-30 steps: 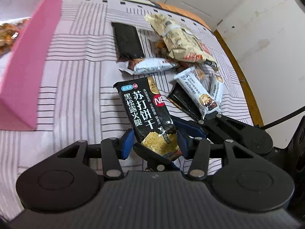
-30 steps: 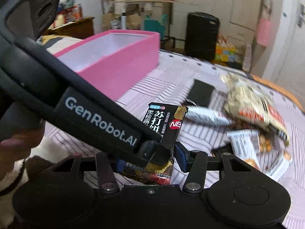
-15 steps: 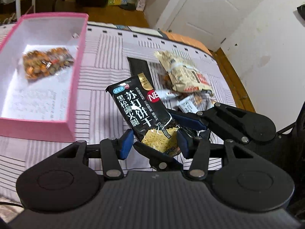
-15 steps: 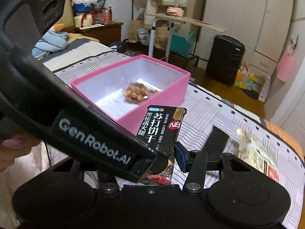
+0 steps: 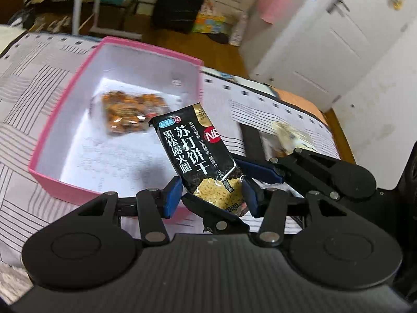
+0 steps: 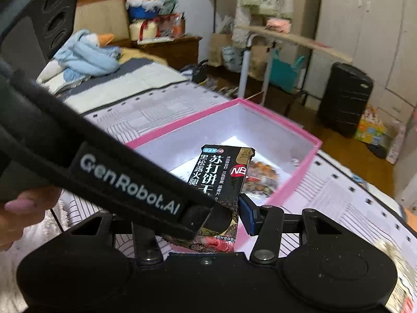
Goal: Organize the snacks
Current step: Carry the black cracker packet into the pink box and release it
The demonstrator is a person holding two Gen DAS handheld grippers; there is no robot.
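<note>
I hold the black cracker packet (image 5: 198, 154) over the pink box (image 5: 65, 99), right tool (image 6: 224, 214) clamped on it, left tool (image 5: 211, 195) spread wide around it.

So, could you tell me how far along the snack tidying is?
Done: one nut packet lies in the pink box. In hand: the black cracker packet is up at the box's near edge, between the left gripper and the right gripper; which one bears it is unclear. Left: dropping it in, then the pale packet on the bedspread.
</note>
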